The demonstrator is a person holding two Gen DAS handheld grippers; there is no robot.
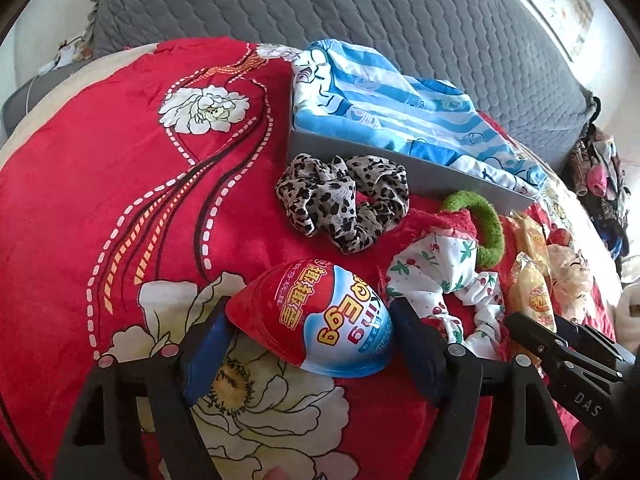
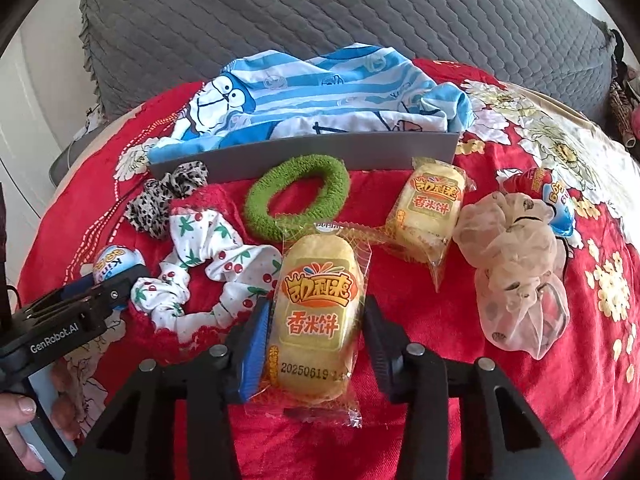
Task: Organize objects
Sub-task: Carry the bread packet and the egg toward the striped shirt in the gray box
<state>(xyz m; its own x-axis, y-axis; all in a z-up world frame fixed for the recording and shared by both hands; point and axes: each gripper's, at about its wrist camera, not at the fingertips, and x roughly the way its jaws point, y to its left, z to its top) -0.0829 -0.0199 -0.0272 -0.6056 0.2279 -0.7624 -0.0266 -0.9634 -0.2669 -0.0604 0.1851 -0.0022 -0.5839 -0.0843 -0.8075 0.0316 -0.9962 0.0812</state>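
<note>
My left gripper [image 1: 310, 332] straddles a red, white and blue toy egg [image 1: 312, 326] lying on the red floral blanket; the pads sit close at both sides, with a small gap at the right. My right gripper [image 2: 316, 320] straddles a yellow rice-cake packet [image 2: 316, 316], pads at its sides, open. A second packet [image 2: 430, 210], a green hair ring [image 2: 296, 196], a cherry-print scrunchie [image 2: 216, 276], a leopard scrunchie [image 1: 344, 200], a sheer beige scrunchie [image 2: 516, 264] and a second toy egg [image 2: 548, 196] lie around. The left gripper also shows in the right wrist view [image 2: 116, 288].
A grey tray [image 2: 320, 154] behind the items holds a blue striped cartoon cloth [image 2: 320, 96]. A grey quilted cover [image 2: 360, 8] lies beyond it. A heap of clothes [image 1: 600, 176] sits at the far right. The red blanket [image 1: 100, 168] spreads to the left.
</note>
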